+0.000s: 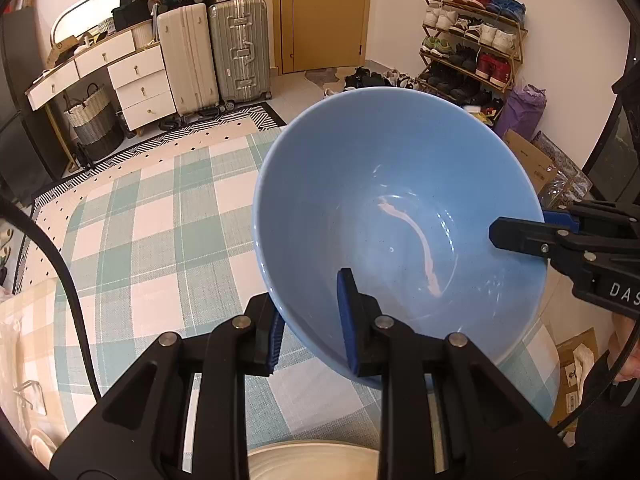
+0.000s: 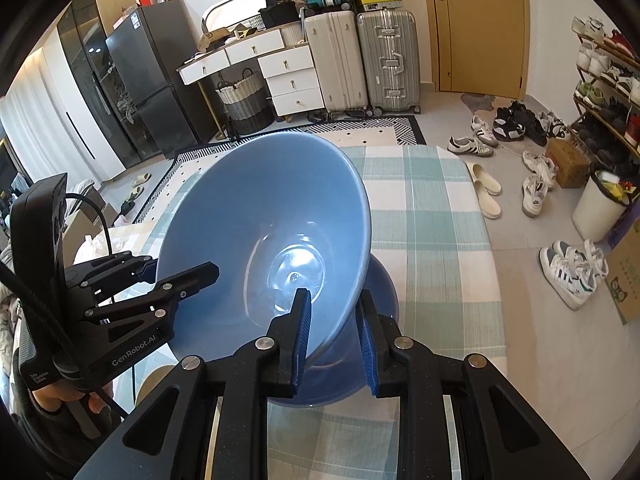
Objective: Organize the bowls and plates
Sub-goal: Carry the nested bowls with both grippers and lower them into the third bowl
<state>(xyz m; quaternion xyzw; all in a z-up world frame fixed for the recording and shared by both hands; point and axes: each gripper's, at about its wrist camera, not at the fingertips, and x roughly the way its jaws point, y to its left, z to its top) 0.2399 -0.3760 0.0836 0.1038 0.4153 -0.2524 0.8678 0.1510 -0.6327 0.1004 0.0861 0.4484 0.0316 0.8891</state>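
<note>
Left tool (image 1: 310, 322): I have it clamped on the near rim of the blue bowl (image 1: 392, 216), one pad inside the wall, the other outside.
Right tool (image 2: 334, 334): closed narrow on the opposite side of the same rim, again one finger in and one out.
Why two grips: the bowl is wide and glossy; a pinch on each side keeps it from swinging or slipping, I judge.
Bowl attitude: tilted, mouth turned toward my left-wrist camera, lifted clear of the checked tablecloth (image 1: 160, 216).
Bowl position: over the right part of the bench, nearer its front edge than its far edge.
Second blue bowl (image 2: 380, 292): sitting on the cloth directly beneath the held one, partly hidden by it.
Likely intent: nesting the held bowl into the one below; it would need levelling first.
Cream plate (image 1: 312, 460): at the bench's front edge, under my left tool, ridged rim showing.
Inside the bowl: a pale curved streak in the left-wrist view; reflection or residue, I cannot tell.
Risk: rim knocking rim if lowered at this tilt.
</note>
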